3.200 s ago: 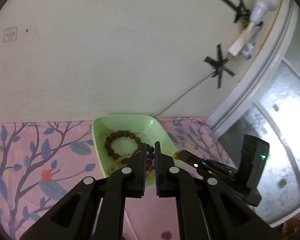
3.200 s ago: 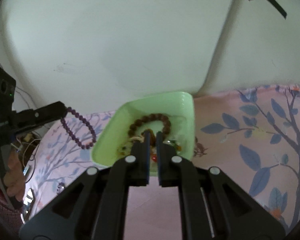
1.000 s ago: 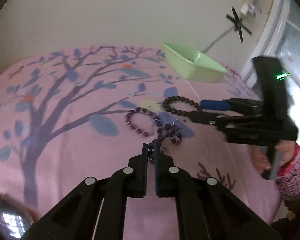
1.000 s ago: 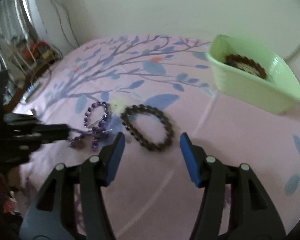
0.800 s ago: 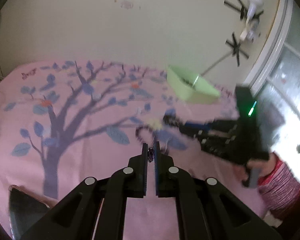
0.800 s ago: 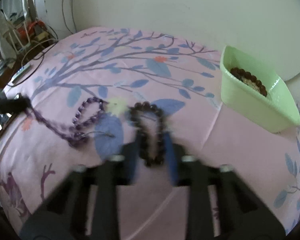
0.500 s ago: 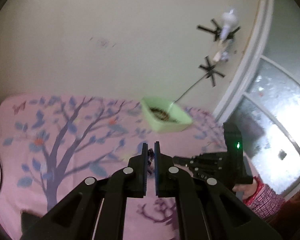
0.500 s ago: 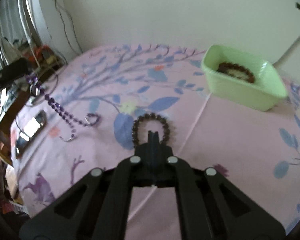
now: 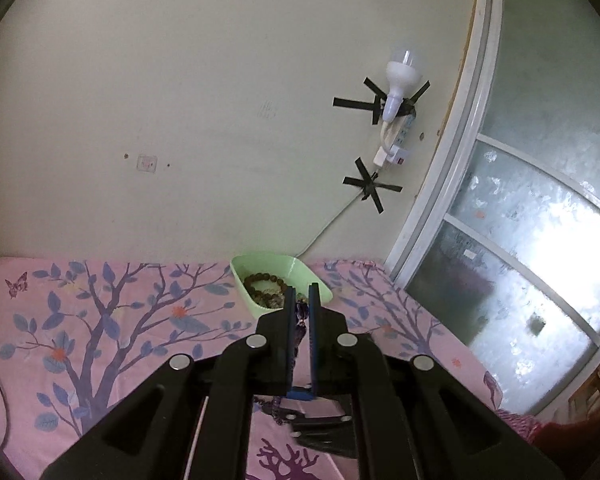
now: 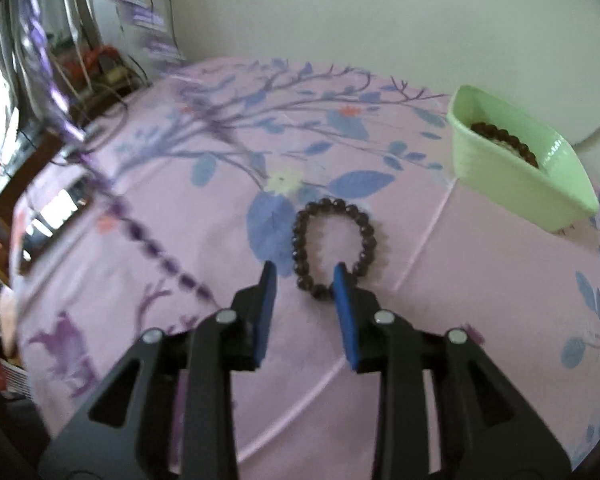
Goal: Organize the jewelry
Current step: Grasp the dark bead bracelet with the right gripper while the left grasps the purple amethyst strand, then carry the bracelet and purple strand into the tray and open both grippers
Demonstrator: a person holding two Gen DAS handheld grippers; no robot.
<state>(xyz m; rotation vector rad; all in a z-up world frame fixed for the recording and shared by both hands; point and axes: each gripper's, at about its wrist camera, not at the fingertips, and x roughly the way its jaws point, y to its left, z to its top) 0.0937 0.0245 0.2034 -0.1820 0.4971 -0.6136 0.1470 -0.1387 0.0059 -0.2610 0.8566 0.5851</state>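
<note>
Your left claw [image 9: 302,294] gripped the purple necklace [image 9: 299,320]; your right claw [image 10: 304,278] gaped wide at the dark bracelet [image 10: 334,242], due for the green tray [image 10: 512,172].

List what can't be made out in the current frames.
- Purple bead strand: motion-blurred in right wrist view; its upper end leaves the frame.
- Same strand in left gripper: mostly hidden between the fingers.
- Green plastic tray: near wall hides most contents besides brown bead bracelet.

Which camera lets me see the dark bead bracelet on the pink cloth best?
The right wrist view: the dark bead bracelet lies whole on the pink cloth, just ahead of the open right gripper. The left wrist view doesn't show it.
</note>
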